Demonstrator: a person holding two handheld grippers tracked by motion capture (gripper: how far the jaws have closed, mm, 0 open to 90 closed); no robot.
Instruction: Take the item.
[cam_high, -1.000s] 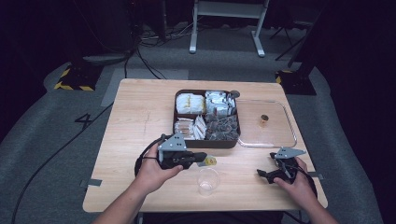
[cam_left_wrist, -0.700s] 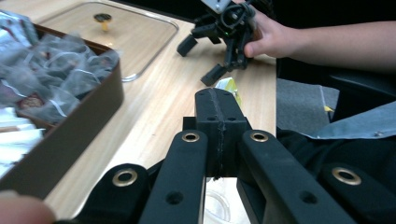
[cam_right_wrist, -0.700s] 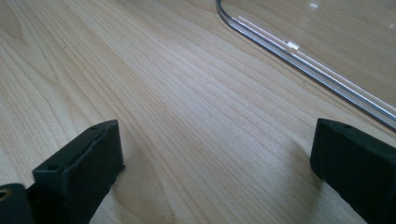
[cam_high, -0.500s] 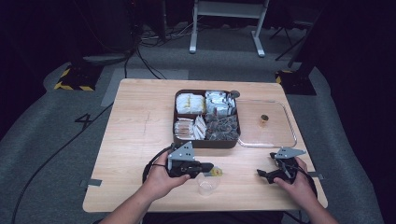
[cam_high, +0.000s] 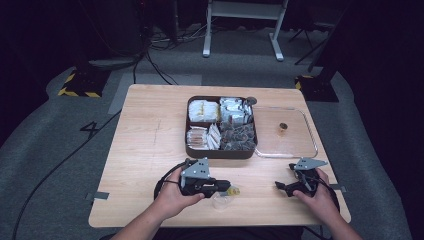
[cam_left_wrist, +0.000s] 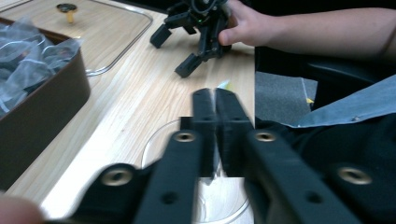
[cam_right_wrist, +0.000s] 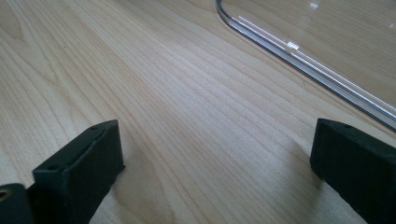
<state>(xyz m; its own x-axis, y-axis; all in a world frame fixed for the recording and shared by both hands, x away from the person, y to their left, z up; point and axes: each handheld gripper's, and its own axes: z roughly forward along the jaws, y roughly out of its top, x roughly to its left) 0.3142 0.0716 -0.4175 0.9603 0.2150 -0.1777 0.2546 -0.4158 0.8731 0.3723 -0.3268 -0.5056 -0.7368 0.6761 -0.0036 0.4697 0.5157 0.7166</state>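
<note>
Fingers of the left gripper (cam_high: 226, 189) are pressed together on a small yellow piece (cam_high: 234, 190), above a clear round plastic cup (cam_high: 220, 201) near the light wooden surface's (cam_high: 150, 150) front edge. Right gripper (cam_high: 281, 187) fingers are spread wide, resting low near the front right corner.

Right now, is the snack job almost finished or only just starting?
Only starting, it seems. Done: the clear lid lies off the brown box, beside it. In hand: the left hand-held gripper is shut on a small yellowish packet over the clear cup. The right hand-held gripper rests open on the table. Left, probably: dropping the packet into the cup, which looks empty.
</note>
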